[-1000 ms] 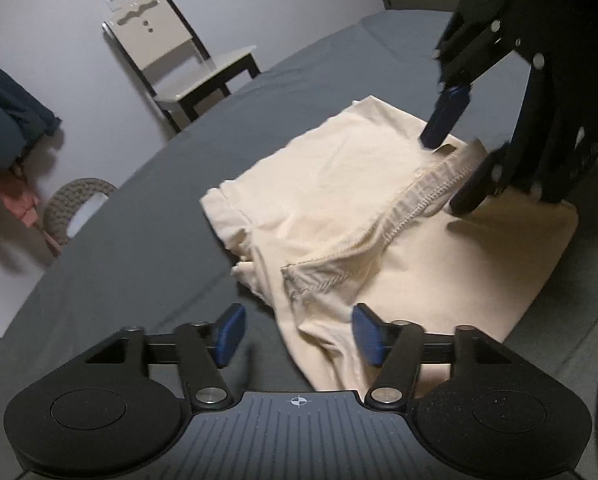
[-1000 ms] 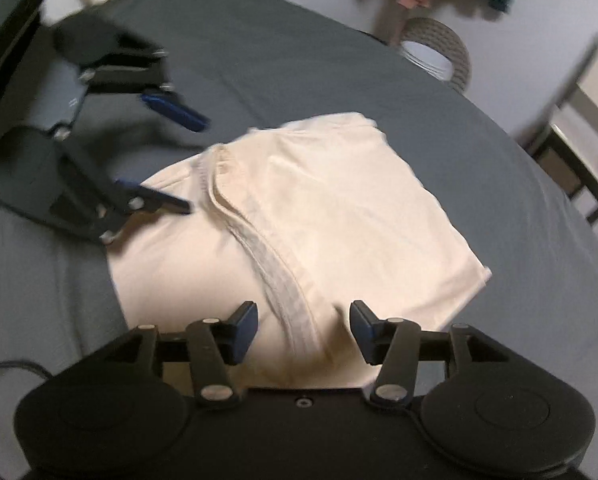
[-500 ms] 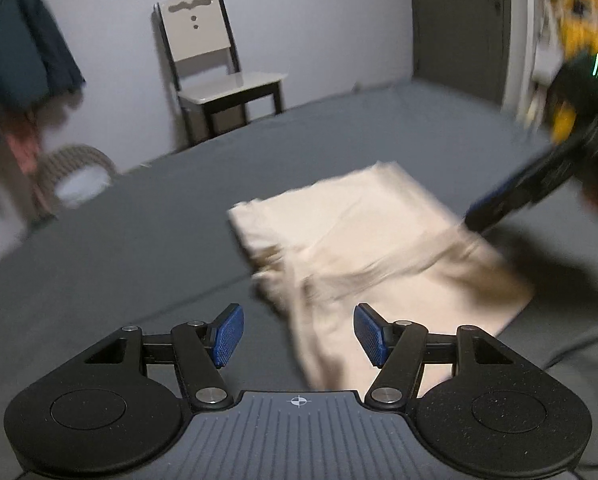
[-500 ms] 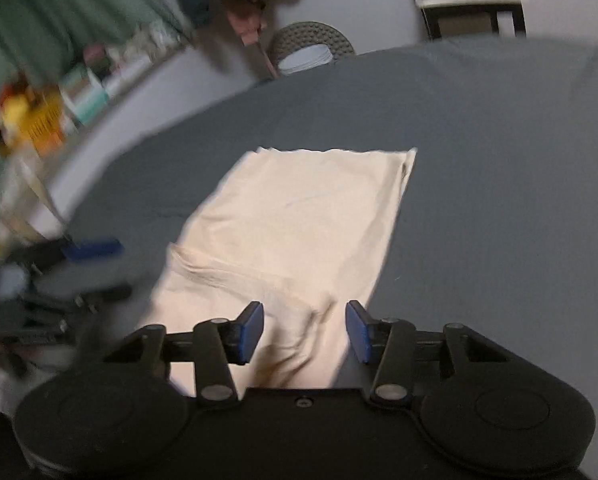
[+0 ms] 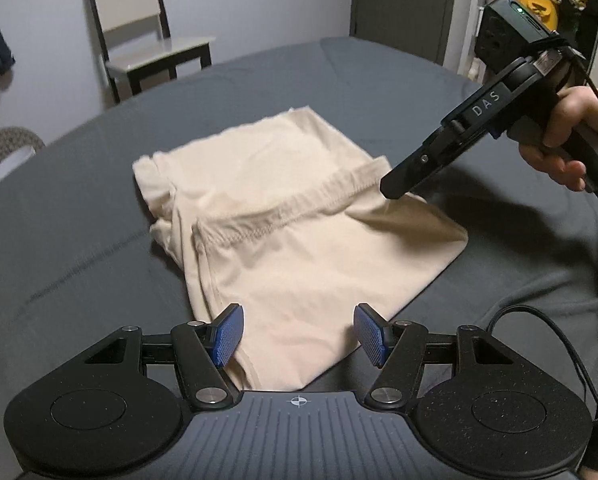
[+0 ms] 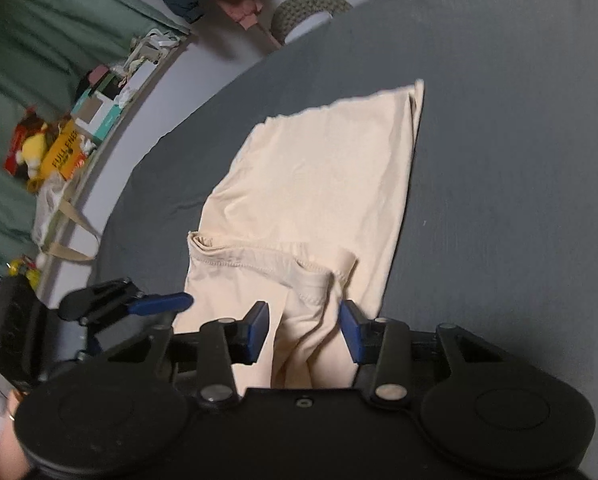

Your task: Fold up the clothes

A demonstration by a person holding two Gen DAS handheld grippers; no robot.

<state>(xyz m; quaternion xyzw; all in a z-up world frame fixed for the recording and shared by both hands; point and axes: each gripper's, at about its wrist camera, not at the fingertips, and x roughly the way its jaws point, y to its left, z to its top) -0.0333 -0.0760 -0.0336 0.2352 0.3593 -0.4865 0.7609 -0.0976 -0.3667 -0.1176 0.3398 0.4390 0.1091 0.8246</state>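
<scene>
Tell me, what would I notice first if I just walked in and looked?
Probably the pale cream folded garment lying in the middle of the dark grey bedsheet, bright against it. Next, the two black grippers with blue pads: the right gripper is open around a raised fold near the stitched hem, and the left gripper is open over the near edge. A wooden chair stands by the far wall.

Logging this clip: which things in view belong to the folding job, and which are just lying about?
Job: cream garment, left gripper, right gripper, grey cloth surface.
Lying about: chair, woven basket, yellow box, cable.
</scene>
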